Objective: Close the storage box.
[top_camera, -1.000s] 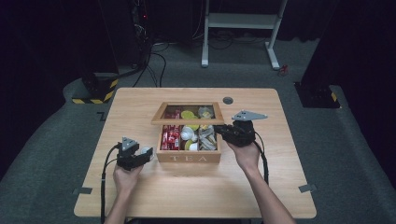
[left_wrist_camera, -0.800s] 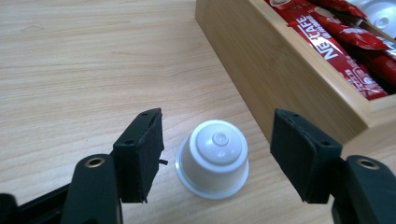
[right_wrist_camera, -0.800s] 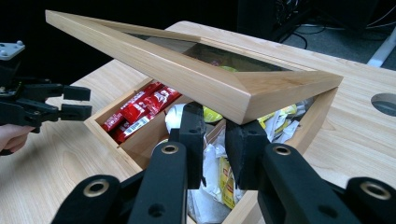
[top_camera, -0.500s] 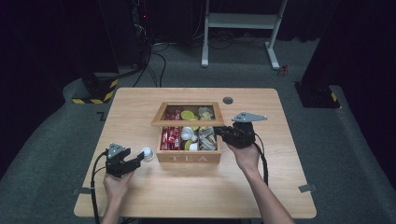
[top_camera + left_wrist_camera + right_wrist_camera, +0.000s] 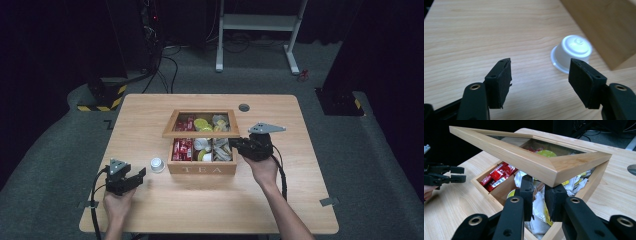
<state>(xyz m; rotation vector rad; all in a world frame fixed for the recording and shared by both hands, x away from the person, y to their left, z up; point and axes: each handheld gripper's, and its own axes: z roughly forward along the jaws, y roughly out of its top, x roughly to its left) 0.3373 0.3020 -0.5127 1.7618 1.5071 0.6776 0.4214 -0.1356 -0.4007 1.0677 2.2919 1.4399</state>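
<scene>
A wooden tea box (image 5: 202, 169) stands mid-table with its glass-framed lid (image 5: 200, 134) tilted up. My right gripper (image 5: 233, 143) reaches in from the box's right side. In the right gripper view the right gripper (image 5: 541, 192) has its jaws nearly together, pinching the near corner of the lid (image 5: 506, 150) from below. A white capsule (image 5: 157, 164) sits upside down on the table just left of the box. My left gripper (image 5: 139, 176) is open a little short of it. In the left gripper view the capsule (image 5: 571, 53) lies beyond the open jaws of the left gripper (image 5: 540, 75), untouched, beside the box wall (image 5: 604, 25).
The box compartments hold red sachets (image 5: 497, 173), yellow and white capsules (image 5: 202, 122) and crumpled white packets (image 5: 536, 205). A round black grommet (image 5: 244, 107) sits in the table behind the box. Bare tabletop lies along the near edge and at the left.
My left hand has drawn back left and toward the near edge, leaving the white capsule standing on the table beside the box. The right hand and the lid have stayed still.
</scene>
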